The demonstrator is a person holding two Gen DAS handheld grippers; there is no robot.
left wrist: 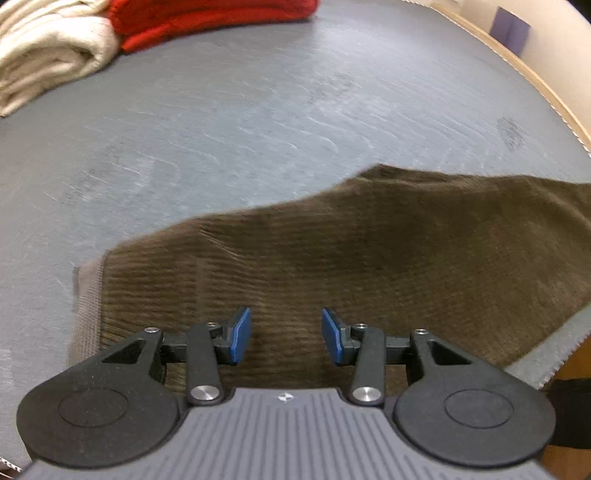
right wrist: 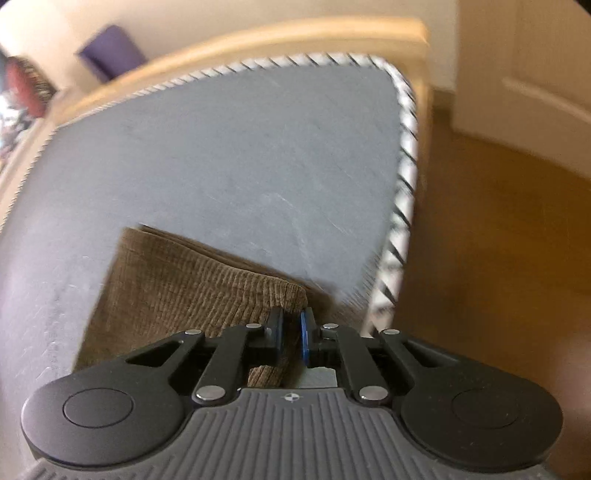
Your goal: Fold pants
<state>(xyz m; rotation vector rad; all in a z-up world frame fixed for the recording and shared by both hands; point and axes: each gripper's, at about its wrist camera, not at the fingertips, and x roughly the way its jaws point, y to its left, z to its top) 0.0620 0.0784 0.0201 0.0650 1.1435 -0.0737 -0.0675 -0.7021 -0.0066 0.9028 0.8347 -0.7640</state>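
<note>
Grey felt-like matting (left wrist: 258, 122) covers the counter in the left wrist view, scuffed with pale streaks and trimmed by a stitched edge over a light wooden rim (left wrist: 546, 88). Brown corduroy pants (left wrist: 369, 251) lie flat across the near part of that mat, a ribbed cuff or waistband showing at their left end (left wrist: 88, 295). The left claw (left wrist: 286, 336) hovers over the cloth with its blue pads (left wrist: 240, 334) spread well apart, gripping nothing. At the far left corner sit a folded cream garment (left wrist: 48, 59) and, beside it, a folded red garment (left wrist: 214, 18). A cream wall with a purple patch (left wrist: 511, 27) rises behind the rim.

From the right wrist view, the same grey mat (right wrist: 240, 147) runs to a rounded corner with black-and-white stitching (right wrist: 402, 173). Beyond the corner are a brown wooden floor (right wrist: 498, 240) and a pale door or panel (right wrist: 524, 74). The right claw (right wrist: 291, 338) has its pads drawn close together, clamped on a corner of the pants (right wrist: 184, 288), which bunch upward at the grip near the mat's right edge. The picture is motion-blurred.
</note>
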